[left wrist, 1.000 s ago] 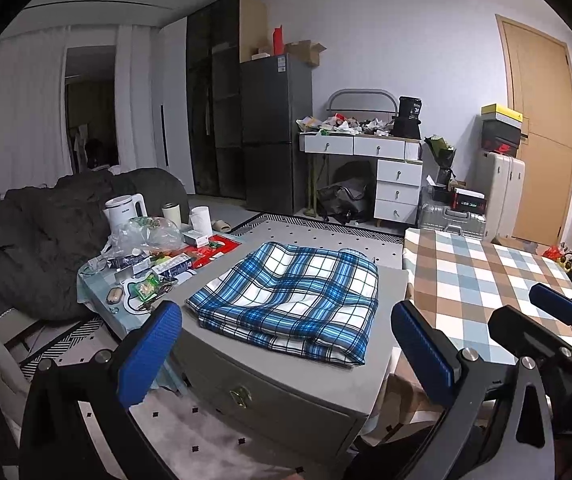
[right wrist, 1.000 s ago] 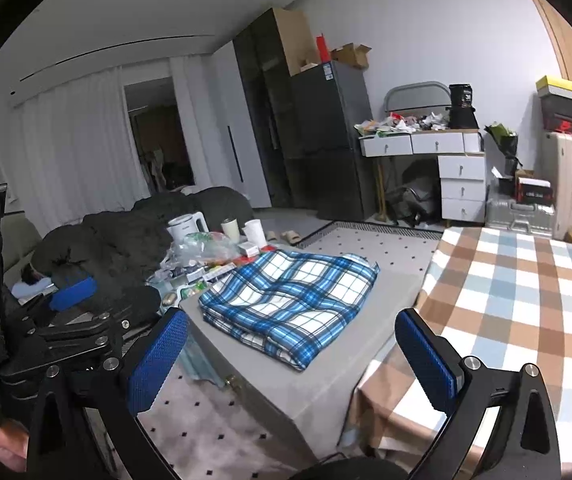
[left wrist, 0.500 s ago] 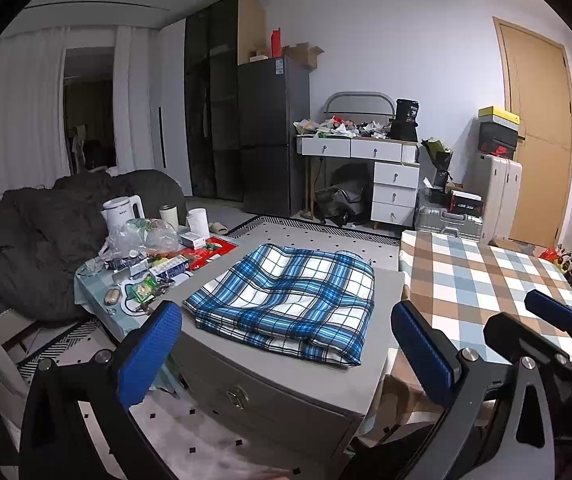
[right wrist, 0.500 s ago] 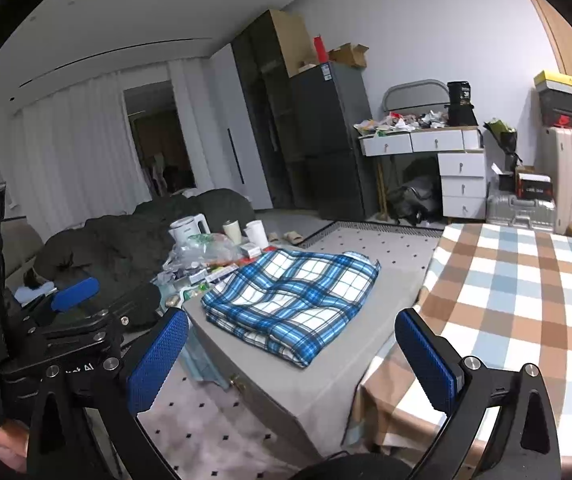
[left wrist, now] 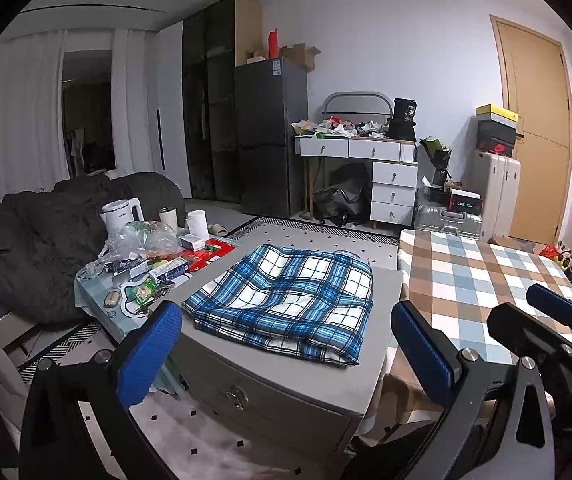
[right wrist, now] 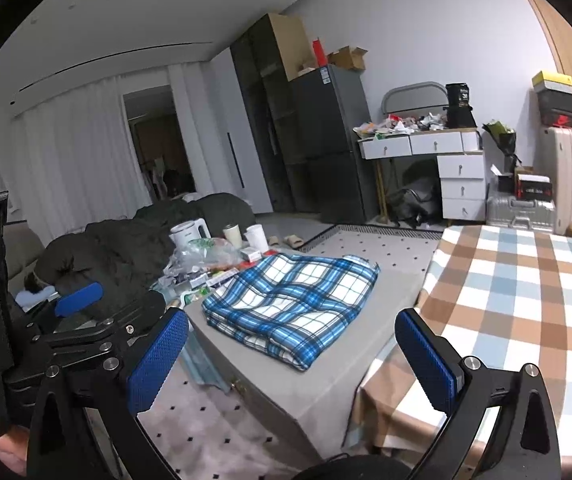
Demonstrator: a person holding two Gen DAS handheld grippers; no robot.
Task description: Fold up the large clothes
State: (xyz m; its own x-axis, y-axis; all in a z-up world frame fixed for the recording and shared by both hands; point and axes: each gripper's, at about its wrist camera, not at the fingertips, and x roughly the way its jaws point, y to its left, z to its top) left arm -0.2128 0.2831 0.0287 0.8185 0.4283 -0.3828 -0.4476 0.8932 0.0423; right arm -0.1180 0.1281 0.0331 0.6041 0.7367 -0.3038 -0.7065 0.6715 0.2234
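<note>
Fold looked done: plaid garment sat as a neat stack, both grippers empty and held back.

The blue-and-white plaid garment (left wrist: 286,296) lay folded into a compact rectangle w/ several layers showing at its near edge, resting on top of the grey cabinet (left wrist: 269,384), between the cluttered side table (left wrist: 125,288) and the table w/ the brown-checked cloth (left wrist: 482,280). Left gripper (left wrist: 286,352) had its jaws spread wide, nothing between them, well short of the cloth; right gripper (right wrist: 292,356) likewise wide apart and empty, also clear of it. Judging by that, folding of this piece was finished or v. nearly so; at most a final smoothing was left. No other unfolded garment could be made out for sure. The dark bulky heap (left wrist: 41,232) by the side table may be bedding or a coat, can't tell.
</note>
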